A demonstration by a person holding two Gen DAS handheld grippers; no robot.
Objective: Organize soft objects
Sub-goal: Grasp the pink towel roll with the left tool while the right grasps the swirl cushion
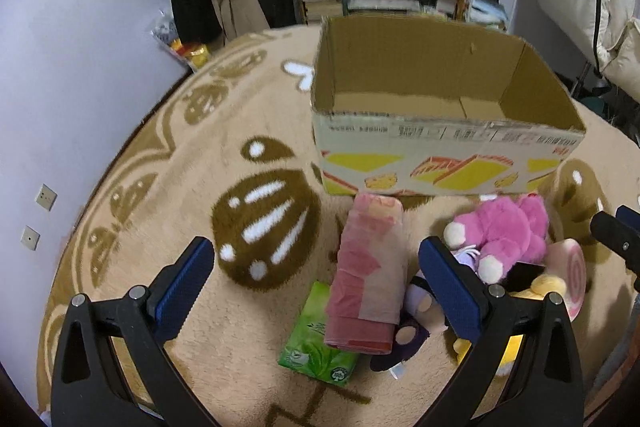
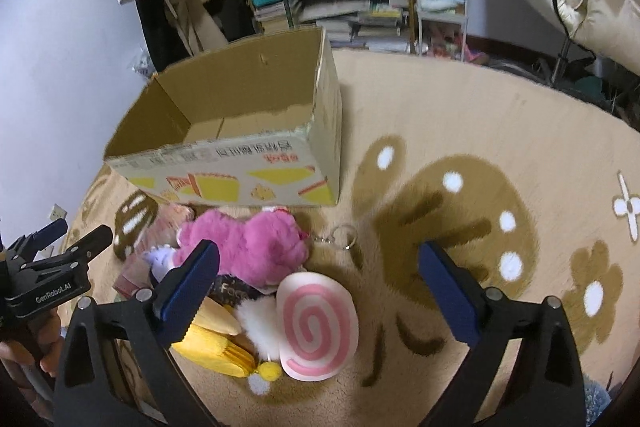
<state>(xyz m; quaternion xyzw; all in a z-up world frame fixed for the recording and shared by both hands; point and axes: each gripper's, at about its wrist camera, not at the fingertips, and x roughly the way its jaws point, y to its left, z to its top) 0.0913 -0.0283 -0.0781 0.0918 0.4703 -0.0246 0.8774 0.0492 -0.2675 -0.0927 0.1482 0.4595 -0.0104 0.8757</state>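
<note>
Hovering claws: left claw [image 1: 316, 275] and right claw [image 2: 318, 281] both spread wide apart, nothing between the pads, both above the rug [image 1: 120, 155].
Box: cardboard box [image 1: 440, 163] stands open-topped on the rug; the floor of it that shows looks bare.
Pile: pink plush [image 2: 248, 247], swirl cushion [image 2: 316, 327], yellow plush [image 2: 216, 343], pink wrapped roll [image 1: 368, 275] and green tissue pack [image 1: 320, 339] heaped just in front of the box.
Progress: by my read, barely begun; nothing boxed, every soft thing still to lift in.
Hidden: a purple toy [image 1: 416, 315] sits half under the roll and left claw finger; a dark packet under the pink plush is unreadable; the box's near inside wall is out of sight.
</note>
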